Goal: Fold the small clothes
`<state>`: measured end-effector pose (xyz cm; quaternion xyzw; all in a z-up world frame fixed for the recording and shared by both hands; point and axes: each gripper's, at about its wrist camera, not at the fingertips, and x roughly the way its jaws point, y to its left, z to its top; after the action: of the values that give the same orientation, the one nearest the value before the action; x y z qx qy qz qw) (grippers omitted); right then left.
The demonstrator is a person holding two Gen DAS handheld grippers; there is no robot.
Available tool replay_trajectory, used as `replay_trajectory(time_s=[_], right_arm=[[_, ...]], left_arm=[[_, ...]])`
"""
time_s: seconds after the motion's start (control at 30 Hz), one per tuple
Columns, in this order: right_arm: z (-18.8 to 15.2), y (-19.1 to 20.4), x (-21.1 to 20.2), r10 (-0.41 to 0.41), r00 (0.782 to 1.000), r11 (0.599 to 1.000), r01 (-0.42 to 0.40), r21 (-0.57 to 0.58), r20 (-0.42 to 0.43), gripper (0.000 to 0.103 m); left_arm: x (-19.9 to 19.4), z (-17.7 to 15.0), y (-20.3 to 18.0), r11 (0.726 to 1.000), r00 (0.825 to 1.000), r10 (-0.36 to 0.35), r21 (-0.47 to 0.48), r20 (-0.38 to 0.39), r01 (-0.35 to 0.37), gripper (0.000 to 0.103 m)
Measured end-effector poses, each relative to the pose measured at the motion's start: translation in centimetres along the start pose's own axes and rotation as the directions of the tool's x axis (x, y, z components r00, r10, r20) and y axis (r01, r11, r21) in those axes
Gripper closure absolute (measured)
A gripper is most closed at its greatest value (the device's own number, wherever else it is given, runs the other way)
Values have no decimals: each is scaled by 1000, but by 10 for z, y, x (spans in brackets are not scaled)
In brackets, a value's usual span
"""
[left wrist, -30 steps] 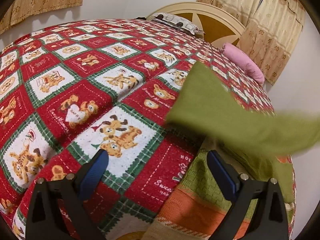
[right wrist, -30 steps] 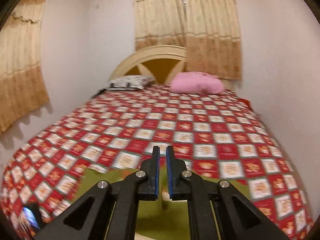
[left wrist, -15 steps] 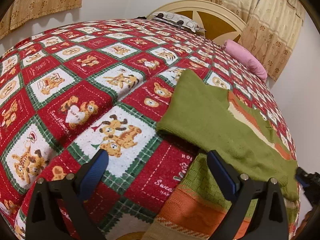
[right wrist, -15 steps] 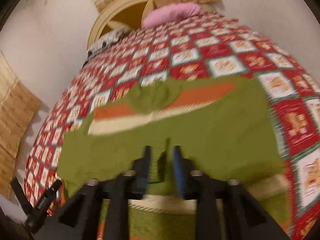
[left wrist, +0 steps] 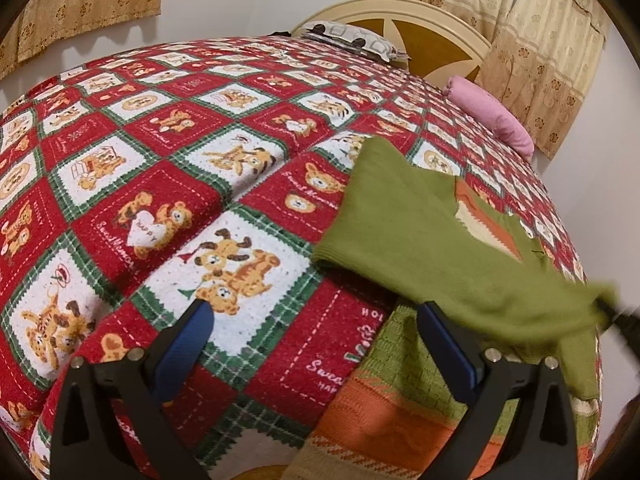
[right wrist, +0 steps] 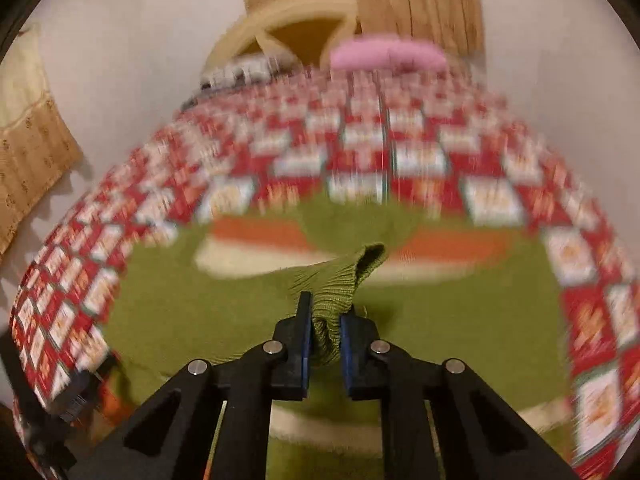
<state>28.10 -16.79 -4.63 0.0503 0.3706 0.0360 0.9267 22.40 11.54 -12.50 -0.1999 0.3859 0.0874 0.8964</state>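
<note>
A small green knit sweater (left wrist: 416,240) with orange and cream stripes lies on the red patchwork bedspread (left wrist: 160,184), near the bed's front right. One green sleeve is folded across its body. My left gripper (left wrist: 316,344) is open and empty, low over the bedspread at the sweater's left hem. My right gripper (right wrist: 325,324) is shut on the ribbed green sleeve cuff (right wrist: 340,280) and holds it lifted above the sweater (right wrist: 460,320). It also shows blurred at the right edge of the left wrist view (left wrist: 618,318).
A pink pillow (left wrist: 492,116) and a patterned pillow (left wrist: 352,38) lie at the headboard (left wrist: 436,36). Curtains (left wrist: 548,40) hang behind. The bed's right edge (left wrist: 588,264) drops off beside the sweater, with a white wall close by.
My right gripper has lifted the cuff up off the sweater, and the sleeve is pulled taut to the right. My left gripper has stayed open and still.
</note>
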Motion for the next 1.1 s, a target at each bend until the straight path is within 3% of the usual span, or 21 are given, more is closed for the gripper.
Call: replay_trajectory(time_s=[0.17,0.3,0.43,0.63,0.73,0.8,0.87,1.0,1.1], right_arm=[[51,7,-56,-59,980,997,67,-39,192,92],[64,-6,-74,-102,963,992,116,-46,248,92],[49,-36,-56,-150,971,988,155,-13,187,92],[-2,-79,-1,-204,979,979,204,6,17,91],[-31,-103,27,-255,961,966,259,22,-110,80],[-50,-124,31,-281,946,953,295,70,-163,79],[-60,-143,13,-259,958,945,277,172,-123,79],[-57,-148,-32,-400,916,888,391,241,-10,79],[-47,-130,-43,-344,938,923,328,203,47,79]], left_arm=[[0,0,0,1000,1000,1,0,0,-1,0],[0,0,0,1000,1000,0,0,0,0,0],[0,0,0,1000,1000,0,0,0,0,0],[-1,-1,-1,1000,1000,5,4,0,-5,0],[-1,-1,-1,1000,1000,3,3,0,-3,0],[-1,-1,-1,1000,1000,4,3,0,-4,0],[-1,-1,-1,1000,1000,6,5,0,-6,0],[-1,-1,0,1000,1000,9,7,0,-9,0],[-2,0,1,1000,1000,-1,-2,5,1,0]])
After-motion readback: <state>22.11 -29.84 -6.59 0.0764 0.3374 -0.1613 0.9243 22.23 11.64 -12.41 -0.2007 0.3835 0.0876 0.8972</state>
